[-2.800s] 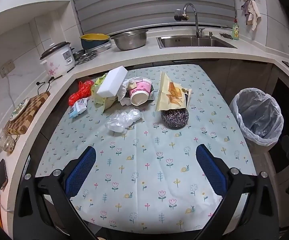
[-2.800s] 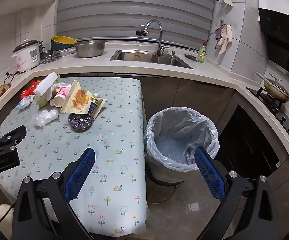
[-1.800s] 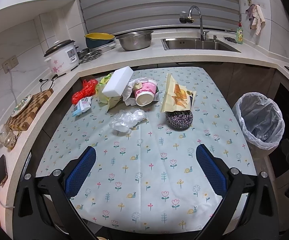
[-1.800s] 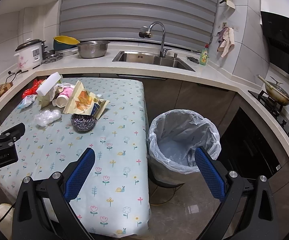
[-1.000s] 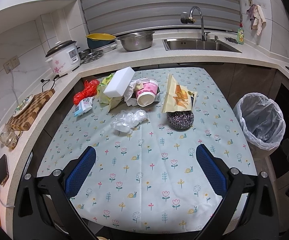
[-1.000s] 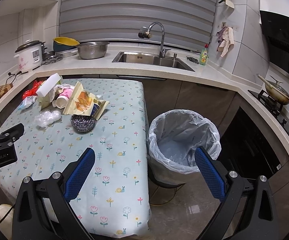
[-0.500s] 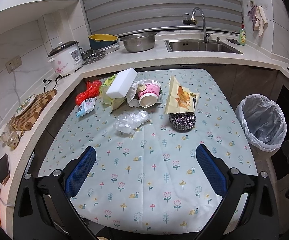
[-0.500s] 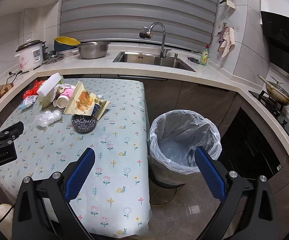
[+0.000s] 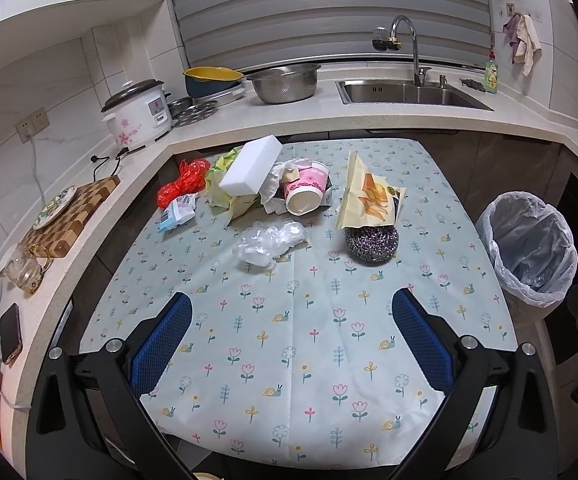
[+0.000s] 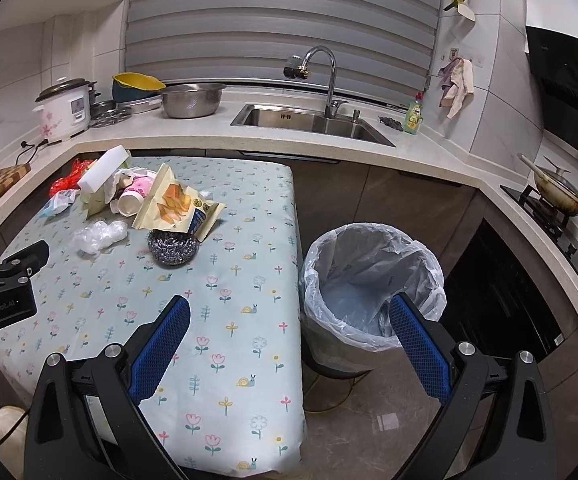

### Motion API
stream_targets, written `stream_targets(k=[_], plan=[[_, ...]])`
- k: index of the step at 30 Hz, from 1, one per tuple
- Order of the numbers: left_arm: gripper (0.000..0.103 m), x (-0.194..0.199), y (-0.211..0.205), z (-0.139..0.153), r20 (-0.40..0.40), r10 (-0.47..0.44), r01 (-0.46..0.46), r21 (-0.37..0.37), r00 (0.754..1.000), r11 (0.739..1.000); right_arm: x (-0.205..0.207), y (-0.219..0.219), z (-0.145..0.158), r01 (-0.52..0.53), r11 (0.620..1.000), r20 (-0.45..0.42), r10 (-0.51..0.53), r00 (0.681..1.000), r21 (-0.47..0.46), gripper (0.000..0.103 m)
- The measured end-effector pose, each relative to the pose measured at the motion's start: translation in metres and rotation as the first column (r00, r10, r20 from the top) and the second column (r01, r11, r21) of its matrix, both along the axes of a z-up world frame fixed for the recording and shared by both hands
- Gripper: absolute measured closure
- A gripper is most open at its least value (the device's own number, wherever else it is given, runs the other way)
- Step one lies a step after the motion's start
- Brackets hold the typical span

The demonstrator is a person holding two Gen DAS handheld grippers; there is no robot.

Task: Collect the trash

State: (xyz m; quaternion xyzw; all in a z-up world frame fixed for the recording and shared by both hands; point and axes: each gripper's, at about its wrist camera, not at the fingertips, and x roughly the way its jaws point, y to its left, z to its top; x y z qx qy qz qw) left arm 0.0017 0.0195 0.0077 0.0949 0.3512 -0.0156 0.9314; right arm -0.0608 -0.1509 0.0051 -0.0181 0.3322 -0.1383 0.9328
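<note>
**A:** Where's the trash, and how will it handle?

**B:** It sits in a heap at the far end of the worktop (image 9: pixel 289 340). The crumpled clear plastic (image 9: pixel 270 241) is nearest: light, soft and probably slippery, so pinch a thick fold of it. The steel scourer (image 9: pixel 371 242) beside it looks springy and should grip well across its middle. The snack bag (image 9: pixel 369 196) leans on the scourer, thin and crackly (take it by an edge). Behind them lie the paper cup (image 9: pixel 305 194) on its side, easily crushed, and the white foam block (image 9: pixel 251 170).

**B:** The lined bin (image 10: pixel 373 280) stands on the floor just beside the worktop.

**A:** And the hands?

**B:** The left hand-held gripper (image 9: pixel 289 344) hovers over bare cloth, jaws spread wide, holding nothing. The right hand-held gripper (image 10: pixel 289 344) is likewise agape and empty, poised between worktop edge and bin.
</note>
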Motion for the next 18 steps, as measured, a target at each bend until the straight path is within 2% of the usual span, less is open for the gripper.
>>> stream_targets(k=[18], plan=[[0.007,-0.0003,0.0002,-0.0015,-0.002,-0.002,0.002,0.001,1.0,1.0,0.002,-0.0023,-0.0049,0.002,1.0,-0.013,-0.002,1.0,0.0,0.007]])
